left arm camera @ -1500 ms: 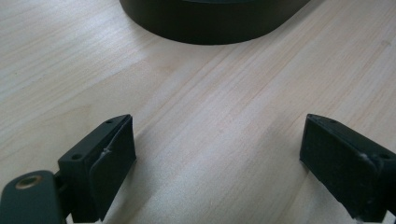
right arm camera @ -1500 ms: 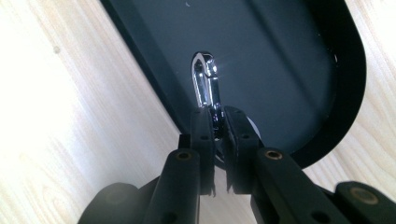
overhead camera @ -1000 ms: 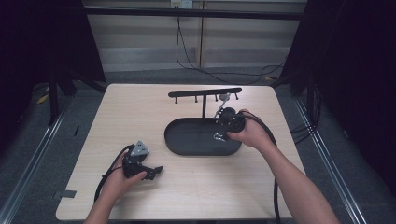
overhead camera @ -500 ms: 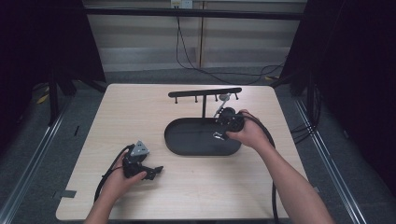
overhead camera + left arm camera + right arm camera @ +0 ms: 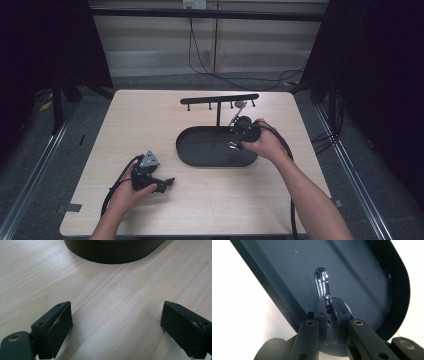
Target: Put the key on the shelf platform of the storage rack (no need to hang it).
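Chrome clasp (image 5: 322,284) pinched by right gripper (image 5: 327,305), over black tray (image 5: 287,277)

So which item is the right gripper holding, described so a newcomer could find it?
Start at the black oval tray on the wooden table, beneath the hook rack. Over its right end, the right gripper is shut on a metal clip: shiny chrome, unlike the matte black around it.

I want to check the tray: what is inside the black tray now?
Over the black tray, the right gripper holds a shiny metal clip. The jaws hide its lower end.
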`<state>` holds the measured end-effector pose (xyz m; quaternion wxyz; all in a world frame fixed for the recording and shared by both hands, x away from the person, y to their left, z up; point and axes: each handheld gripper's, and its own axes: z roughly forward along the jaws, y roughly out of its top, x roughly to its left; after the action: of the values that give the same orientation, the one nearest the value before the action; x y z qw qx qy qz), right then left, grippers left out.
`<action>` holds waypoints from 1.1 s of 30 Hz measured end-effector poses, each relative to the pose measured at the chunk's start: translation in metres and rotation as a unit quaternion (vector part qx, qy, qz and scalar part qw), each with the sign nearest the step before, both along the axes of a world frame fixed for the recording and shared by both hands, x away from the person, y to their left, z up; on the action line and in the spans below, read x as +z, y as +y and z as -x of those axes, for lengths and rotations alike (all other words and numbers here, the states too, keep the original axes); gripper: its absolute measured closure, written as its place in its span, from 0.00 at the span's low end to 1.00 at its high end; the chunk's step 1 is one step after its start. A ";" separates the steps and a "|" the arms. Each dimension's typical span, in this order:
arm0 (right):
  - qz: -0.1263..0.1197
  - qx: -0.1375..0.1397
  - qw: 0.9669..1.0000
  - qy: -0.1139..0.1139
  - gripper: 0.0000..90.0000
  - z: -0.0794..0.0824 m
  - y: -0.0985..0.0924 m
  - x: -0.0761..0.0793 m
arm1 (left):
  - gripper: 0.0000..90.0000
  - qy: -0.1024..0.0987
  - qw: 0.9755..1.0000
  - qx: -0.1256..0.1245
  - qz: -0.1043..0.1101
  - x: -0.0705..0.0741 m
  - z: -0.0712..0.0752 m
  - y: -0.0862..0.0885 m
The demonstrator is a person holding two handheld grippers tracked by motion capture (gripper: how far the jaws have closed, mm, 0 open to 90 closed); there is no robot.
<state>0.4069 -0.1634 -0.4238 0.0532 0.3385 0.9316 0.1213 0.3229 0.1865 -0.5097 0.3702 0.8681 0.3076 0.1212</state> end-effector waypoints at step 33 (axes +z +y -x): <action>-0.003 -0.023 1.000 -0.022 0.92 -0.005 0.001 -0.031 | 0.11 0.000 1.000 0.000 0.000 0.000 0.000 0.000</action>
<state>0.4118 -0.1627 -0.4547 0.0749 0.3570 0.9219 0.1305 0.3230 0.1865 -0.5098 0.3701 0.8683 0.3073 0.1212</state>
